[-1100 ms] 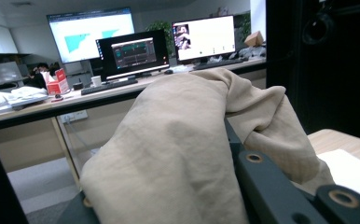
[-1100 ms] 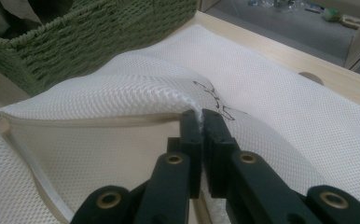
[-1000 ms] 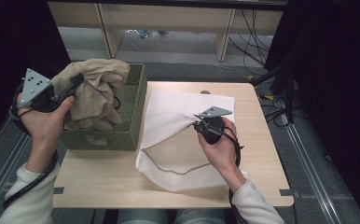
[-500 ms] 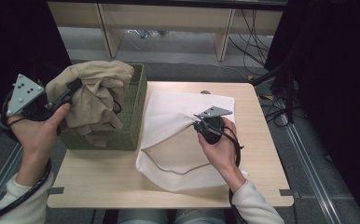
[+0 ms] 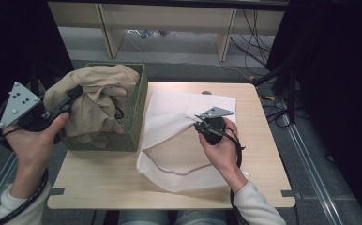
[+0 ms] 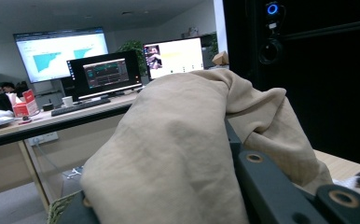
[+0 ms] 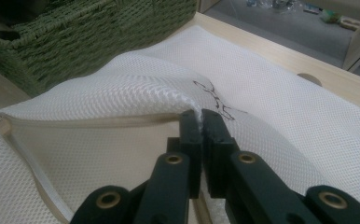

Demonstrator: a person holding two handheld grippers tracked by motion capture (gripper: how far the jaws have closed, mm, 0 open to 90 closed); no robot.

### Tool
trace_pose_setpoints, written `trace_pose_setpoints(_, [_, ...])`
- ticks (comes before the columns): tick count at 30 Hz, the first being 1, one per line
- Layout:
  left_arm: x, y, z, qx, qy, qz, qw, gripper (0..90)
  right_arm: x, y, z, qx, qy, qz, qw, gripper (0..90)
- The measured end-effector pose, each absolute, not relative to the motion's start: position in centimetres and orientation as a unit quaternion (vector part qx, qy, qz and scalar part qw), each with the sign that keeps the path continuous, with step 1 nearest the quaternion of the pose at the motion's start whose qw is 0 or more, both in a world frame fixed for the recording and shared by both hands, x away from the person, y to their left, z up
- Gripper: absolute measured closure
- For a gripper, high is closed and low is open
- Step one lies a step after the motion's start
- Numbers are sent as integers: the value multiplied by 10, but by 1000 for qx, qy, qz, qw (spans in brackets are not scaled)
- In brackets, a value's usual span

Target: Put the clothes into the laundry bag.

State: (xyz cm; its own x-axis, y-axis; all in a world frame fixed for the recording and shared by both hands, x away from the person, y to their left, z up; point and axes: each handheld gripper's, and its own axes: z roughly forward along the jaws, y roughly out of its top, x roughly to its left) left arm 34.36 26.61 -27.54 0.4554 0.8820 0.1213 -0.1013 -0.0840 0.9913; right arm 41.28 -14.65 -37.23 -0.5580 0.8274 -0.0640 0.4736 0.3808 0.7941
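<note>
A beige garment (image 5: pixel 97 101) bulges out of the green woven basket (image 5: pixel 139 108) at the table's left. My left gripper (image 5: pixel 71 99) is shut on a fold of the garment (image 6: pixel 178 154), lifted to the basket's left. A white mesh laundry bag (image 5: pixel 188 136) lies on the table's middle with its zipped mouth gaping toward the left. My right gripper (image 5: pixel 199 119) is shut on the upper edge of the bag's (image 7: pixel 122 98) mouth and holds it raised; in the right gripper view my right gripper (image 7: pixel 200 122) pinches the mesh hem.
The basket's (image 7: pixel 89 32) woven wall stands just left of the bag. Bare wooden tabletop (image 5: pixel 99 173) lies in front of the basket. A small round hole (image 5: pixel 206 93) sits at the table's far edge. Shelving and cables lie beyond the table.
My left gripper has drawn the beige garment up and leftward out of the basket. The right gripper has stayed still, holding the bag's edge.
</note>
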Motion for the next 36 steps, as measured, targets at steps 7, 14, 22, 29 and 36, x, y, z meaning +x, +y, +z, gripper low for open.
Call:
trace_pose_setpoints(7, [332, 264, -272, 613, 308, 410, 601, 822, 412, -146, -373, 414, 795, 380, 230, 886])
trace_pose_setpoints(14, [322, 260, -272, 615, 298, 402, 609, 822, 412, -146, -372, 409, 796, 379, 235, 886])
trace_pose_setpoints(22, [309, 257, -267, 619, 279, 401, 615, 822, 413, -147, -372, 412, 797, 378, 229, 886])
trace_pose_setpoints(29, [294, 256, -264, 622, 265, 399, 620, 822, 412, -147, -371, 410, 798, 379, 226, 886])
trace_pose_setpoints(36, [280, 256, -259, 624, 253, 393, 626, 822, 412, -147, -371, 410, 798, 380, 227, 886])
